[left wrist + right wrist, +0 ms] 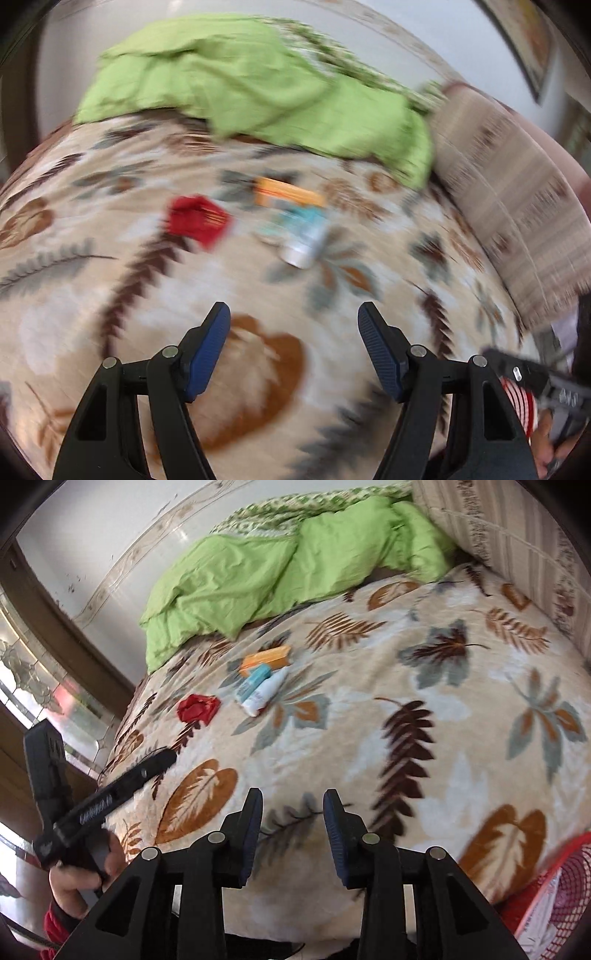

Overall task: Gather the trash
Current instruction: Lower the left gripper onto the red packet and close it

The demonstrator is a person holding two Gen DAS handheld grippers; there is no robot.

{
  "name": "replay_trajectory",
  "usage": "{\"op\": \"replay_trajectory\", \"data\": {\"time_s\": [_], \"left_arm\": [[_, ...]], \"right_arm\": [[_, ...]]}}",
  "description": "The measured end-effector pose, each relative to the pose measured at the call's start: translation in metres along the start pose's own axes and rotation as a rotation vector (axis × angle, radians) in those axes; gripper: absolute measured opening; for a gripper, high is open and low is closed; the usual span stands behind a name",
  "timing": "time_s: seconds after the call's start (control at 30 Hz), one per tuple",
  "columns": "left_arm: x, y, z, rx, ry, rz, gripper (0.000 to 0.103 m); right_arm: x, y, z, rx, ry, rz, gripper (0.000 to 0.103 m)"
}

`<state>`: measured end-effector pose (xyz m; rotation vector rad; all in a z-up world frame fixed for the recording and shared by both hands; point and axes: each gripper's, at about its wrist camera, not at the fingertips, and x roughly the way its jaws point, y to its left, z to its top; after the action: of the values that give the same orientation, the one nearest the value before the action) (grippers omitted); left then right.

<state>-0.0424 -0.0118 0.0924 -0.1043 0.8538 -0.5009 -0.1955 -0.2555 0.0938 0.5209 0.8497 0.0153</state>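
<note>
Trash on leaf-print blanket (110, 295), mid-bed: red crumpled wrapper (197, 220), orange box (286, 195), blue box (303, 218), white tube (303, 249); last three touching, wrapper just beside.

Left wrist view, blurred: left gripper (294, 314) spread wide, nothing between pads, touching nothing. Green duvet (240, 85) at far edge.

Right wrist view: right gripper (293, 801) partly open, empty. Red mesh basket (554, 897) at near right corner of bed. Headboard cushion (517, 535) along right edge. Window (44, 686) at left.
</note>
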Motion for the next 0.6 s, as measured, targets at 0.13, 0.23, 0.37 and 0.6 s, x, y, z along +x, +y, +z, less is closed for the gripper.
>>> {"op": "replay_trajectory", "data": {"time_s": [0.13, 0.23, 0.37, 0.6], "left_arm": [[0.016, 0.046, 0.031, -0.092, -0.015, 0.065, 0.071], [0.044, 0.074, 0.055, -0.157, 0.002, 0.087, 0.071], [0.076, 0.094, 0.072, -0.216, 0.031, 0.074, 0.071], [0.133, 0.094, 0.076, -0.233, 0.097, 0.103, 0.068]], "right_arm": [[0.024, 0.012, 0.011, -0.01, 0.038, 0.038, 0.036], [0.038, 0.016, 0.019, -0.018, 0.049, 0.044, 0.036], [0.051, 0.015, 0.027, -0.013, 0.061, 0.048, 0.036], [0.066, 0.007, 0.043, 0.007, 0.07, 0.039, 0.036]]}}
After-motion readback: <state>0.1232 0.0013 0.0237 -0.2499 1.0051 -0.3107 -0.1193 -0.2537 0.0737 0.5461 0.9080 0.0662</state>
